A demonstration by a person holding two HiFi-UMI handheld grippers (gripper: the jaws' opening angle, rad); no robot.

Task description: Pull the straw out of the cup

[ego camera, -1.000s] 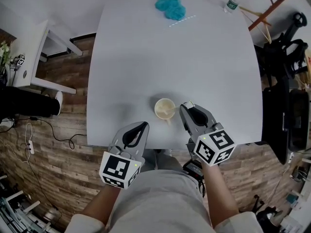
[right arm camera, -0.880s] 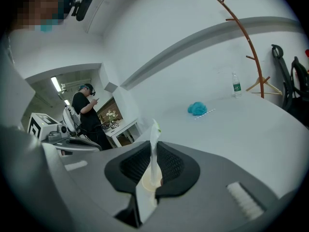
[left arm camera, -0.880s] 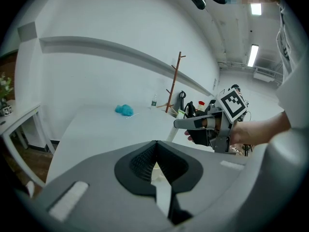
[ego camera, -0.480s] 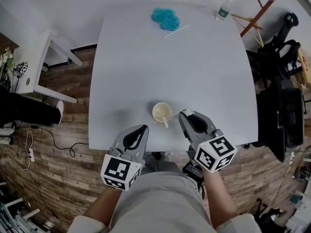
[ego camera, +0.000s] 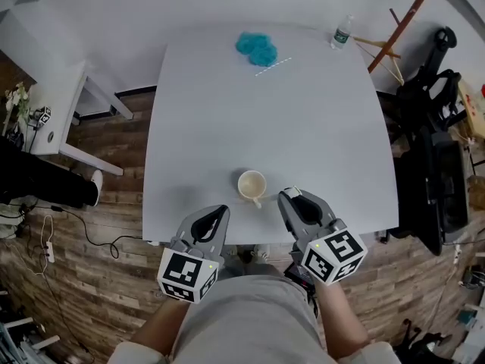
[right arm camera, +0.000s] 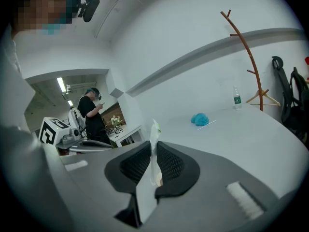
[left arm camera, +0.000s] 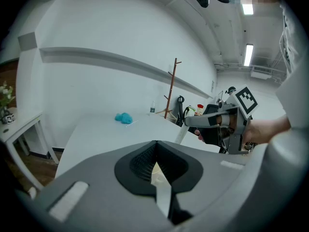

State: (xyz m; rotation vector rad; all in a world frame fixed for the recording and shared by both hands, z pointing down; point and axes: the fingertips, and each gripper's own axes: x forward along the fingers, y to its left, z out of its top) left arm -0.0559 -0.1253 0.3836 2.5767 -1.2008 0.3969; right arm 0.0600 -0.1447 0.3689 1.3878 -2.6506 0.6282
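A cream cup (ego camera: 251, 184) stands on the white table (ego camera: 318, 142) near its front edge, handle toward me. My right gripper (ego camera: 288, 196) hovers just right of the cup and apart from it. It is shut on a pale straw (right arm camera: 154, 134), which stands upright between the pads, clear of the cup. The left gripper view shows that straw (left arm camera: 181, 134) hanging from the right gripper (left arm camera: 189, 122). My left gripper (ego camera: 220, 210) is below and left of the cup, shut with nothing in it. A sliver of the cup (left arm camera: 157, 174) shows past its closed jaws.
A blue cloth (ego camera: 256, 48) and a second straw (ego camera: 273, 67) lie at the table's far side, with a water bottle (ego camera: 341, 32) at the far right corner. A coat rack (ego camera: 398, 21) and dark gear (ego camera: 436, 127) stand right; a small white table (ego camera: 57, 105) stands left.
Both grippers have risen and drawn back toward me. The right one has moved away from the cup's rim, and the straw no longer lies in the cup.
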